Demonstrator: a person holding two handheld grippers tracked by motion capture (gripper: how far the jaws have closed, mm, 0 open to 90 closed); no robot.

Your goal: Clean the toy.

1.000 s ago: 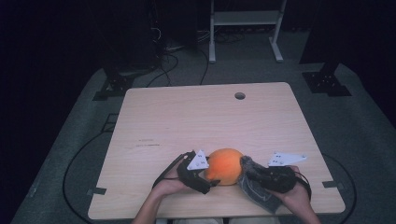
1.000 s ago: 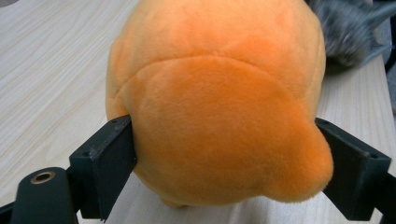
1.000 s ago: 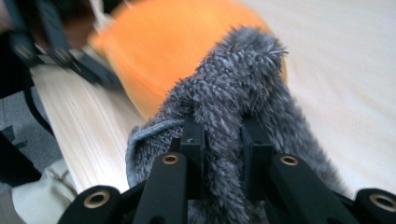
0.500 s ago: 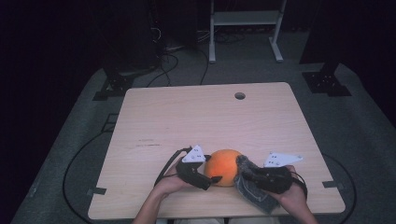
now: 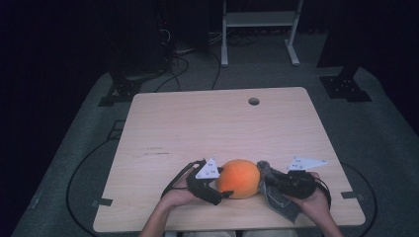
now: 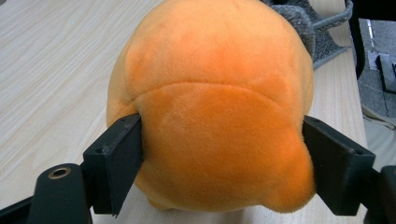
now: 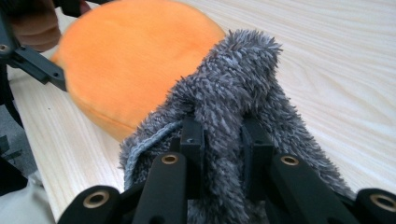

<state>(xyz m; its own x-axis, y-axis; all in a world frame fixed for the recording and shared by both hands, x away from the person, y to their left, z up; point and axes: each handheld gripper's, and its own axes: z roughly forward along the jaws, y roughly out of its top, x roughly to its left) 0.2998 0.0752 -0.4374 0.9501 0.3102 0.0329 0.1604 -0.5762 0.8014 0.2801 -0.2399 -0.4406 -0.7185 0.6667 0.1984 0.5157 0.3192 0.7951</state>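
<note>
The left gripper [image 5: 217,190] is clamping the orange plush toy [image 5: 239,178] at the table's [image 5: 207,128] near edge; the right gripper [image 5: 269,183] is pinching a grey fuzzy cloth [image 7: 233,107] against it. Wiping probably works best with light strokes while the toy is braced.

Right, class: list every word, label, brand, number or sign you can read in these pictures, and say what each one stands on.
None can be read.
Grey plates on the left gripper and right gripper: small dark marks, too small to read.
Table: faint dark marks near its left side, too blurred to read.
Orange plush toy: no text on it.
Grey fluffy cloth: no text on it.
</note>
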